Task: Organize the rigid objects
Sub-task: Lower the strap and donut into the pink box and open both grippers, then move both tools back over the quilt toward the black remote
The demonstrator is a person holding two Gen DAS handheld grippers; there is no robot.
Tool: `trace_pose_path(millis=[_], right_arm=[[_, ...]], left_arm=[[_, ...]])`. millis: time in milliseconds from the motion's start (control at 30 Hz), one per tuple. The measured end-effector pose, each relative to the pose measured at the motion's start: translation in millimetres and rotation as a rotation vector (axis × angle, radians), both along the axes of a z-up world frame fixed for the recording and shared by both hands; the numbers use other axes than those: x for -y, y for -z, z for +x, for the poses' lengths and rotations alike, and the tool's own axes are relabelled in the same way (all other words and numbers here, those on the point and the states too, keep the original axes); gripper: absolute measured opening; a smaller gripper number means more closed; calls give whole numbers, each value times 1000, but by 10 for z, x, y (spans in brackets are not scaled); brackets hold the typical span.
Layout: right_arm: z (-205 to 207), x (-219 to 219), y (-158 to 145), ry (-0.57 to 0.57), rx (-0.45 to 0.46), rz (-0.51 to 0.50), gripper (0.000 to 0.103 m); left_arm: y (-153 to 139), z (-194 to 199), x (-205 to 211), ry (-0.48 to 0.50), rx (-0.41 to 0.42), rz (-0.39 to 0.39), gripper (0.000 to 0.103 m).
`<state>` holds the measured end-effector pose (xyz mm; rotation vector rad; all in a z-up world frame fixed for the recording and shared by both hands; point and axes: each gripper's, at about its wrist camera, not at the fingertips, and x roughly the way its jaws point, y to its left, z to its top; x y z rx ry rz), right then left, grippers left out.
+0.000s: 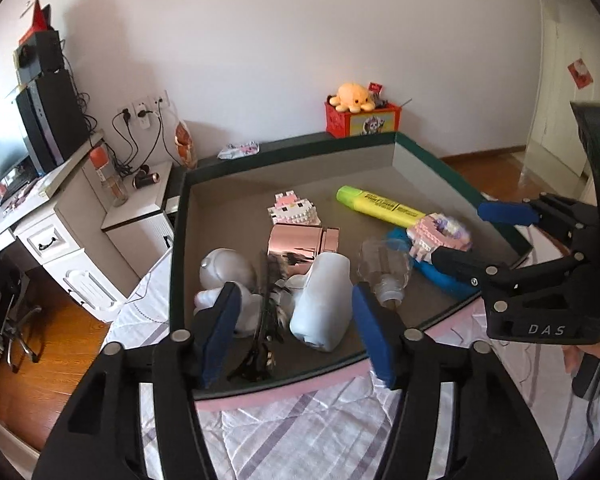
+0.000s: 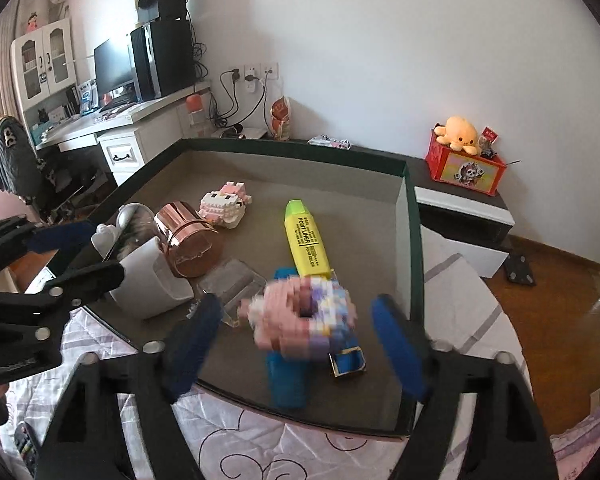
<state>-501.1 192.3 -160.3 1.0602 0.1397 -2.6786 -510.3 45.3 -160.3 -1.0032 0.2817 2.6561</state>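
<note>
I hold both grippers over the tray's (image 1: 420, 156) near edge: left gripper (image 1: 296, 330) wide, empty; right gripper (image 2: 300, 340) wide around the blurred pink brick donut (image 2: 304, 316).

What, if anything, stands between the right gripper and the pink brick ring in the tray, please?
Nothing visible does. The pink brick ring sits right between the open jaws of the right gripper, resting on a blue object. The yellow highlighter lies beyond it, out of the way.
</note>
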Motion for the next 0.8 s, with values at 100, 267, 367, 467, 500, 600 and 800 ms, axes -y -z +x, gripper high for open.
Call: trace_pose_path(millis=[100, 267, 367, 467, 500, 600, 800], right_arm=[[112, -32, -78, 16, -26, -8, 81], [487, -84, -283, 29, -76, -14, 83], [754, -89, -379, 30, -110, -6, 88], [1075, -56, -402, -8, -120, -15, 88], [1137, -57, -392, -15, -121, -20, 88], [1359, 9, -340, -55, -105, -41, 88], [1687, 147, -249, -93, -85, -57, 88]], left_arm=[[-105, 136, 84, -34, -38, 8, 82], [-277, 522, 303, -76, -95, 45, 100], [-292, 844, 464, -74, -116, 59, 103], [-241, 1078, 584, -80, -106, 50, 103], [-219, 1170, 638, -88, -100, 45, 103], [-165, 1362, 722, -92, -81, 53, 103], [-139, 1684, 811, -94, -76, 39, 103]])
